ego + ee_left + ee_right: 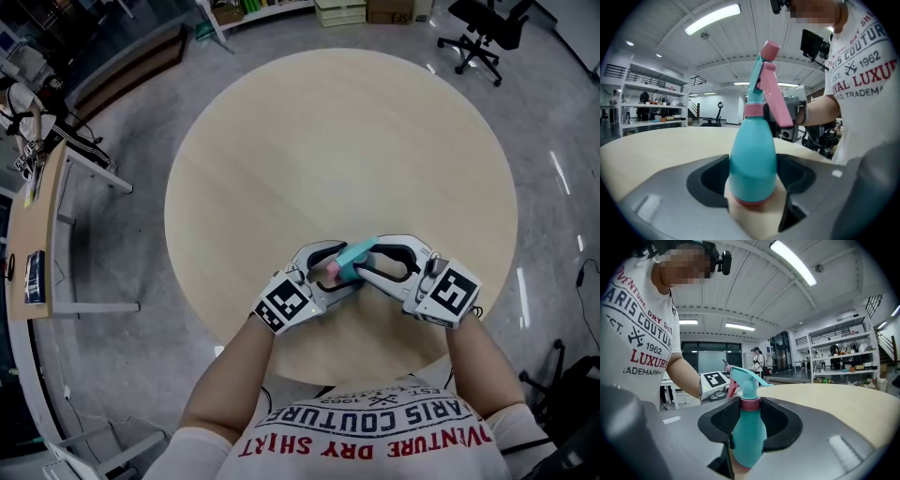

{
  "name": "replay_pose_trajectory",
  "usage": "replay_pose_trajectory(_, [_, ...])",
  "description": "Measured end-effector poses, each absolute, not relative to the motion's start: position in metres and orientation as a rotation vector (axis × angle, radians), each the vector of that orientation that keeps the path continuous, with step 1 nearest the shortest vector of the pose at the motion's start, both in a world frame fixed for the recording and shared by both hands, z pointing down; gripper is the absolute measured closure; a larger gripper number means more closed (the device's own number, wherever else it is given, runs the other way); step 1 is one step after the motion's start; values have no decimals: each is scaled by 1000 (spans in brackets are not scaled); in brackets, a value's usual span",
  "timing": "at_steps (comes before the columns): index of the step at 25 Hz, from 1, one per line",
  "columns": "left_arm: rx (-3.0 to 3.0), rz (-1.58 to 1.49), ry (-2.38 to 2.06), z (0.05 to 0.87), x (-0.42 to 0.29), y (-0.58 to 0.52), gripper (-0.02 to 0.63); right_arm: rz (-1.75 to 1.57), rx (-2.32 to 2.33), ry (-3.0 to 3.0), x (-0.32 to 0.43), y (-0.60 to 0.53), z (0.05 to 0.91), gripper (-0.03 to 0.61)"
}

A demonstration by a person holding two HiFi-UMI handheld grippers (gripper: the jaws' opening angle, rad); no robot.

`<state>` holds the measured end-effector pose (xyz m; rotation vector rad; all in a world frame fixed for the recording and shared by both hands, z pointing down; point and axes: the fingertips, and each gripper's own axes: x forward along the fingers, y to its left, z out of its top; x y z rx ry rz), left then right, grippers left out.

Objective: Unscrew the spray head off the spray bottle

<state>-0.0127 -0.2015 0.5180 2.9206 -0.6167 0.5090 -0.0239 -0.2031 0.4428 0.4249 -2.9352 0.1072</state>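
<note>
Spray bottle [752, 159] is caught between both grippers, and its spray head [764, 79] still sits on the pink collar [750, 404] with no gap showing, so I judge the unscrewing has not visibly begun and the whole turn-off is left to do.

The left gripper [753, 176] has its jaws pressed in on the bottle's lower teal body, just above the pink base. The right gripper [749, 423] has its jaws closed around the bottle higher up, with the pads flanking the shoulder and reaching up to the collar. That looks like one gripper placed to steady the body while the other turns.

Both forearms come in from the near edge and converge, left from the near left and right from the near right, marker cubes facing up. The bottle seems to stand on the round worktop [337, 141], close to its near edge.
</note>
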Motion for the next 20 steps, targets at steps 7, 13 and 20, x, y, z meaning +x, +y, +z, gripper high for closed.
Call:
replay_pose_trajectory(7, [2778, 440, -1008, 518, -12, -210, 302, 164, 842, -2880, -14, -211, 442, 339])
replay_pose_trajectory(13, [2667, 417, -1219, 518, -9, -211, 302, 196, 996, -2836, -12, -196, 440, 385])
replay_pose_trajectory(20, [2652, 447, -1291, 521, -5, -214, 302, 283, 1011, -2860, -20, -192, 422, 236])
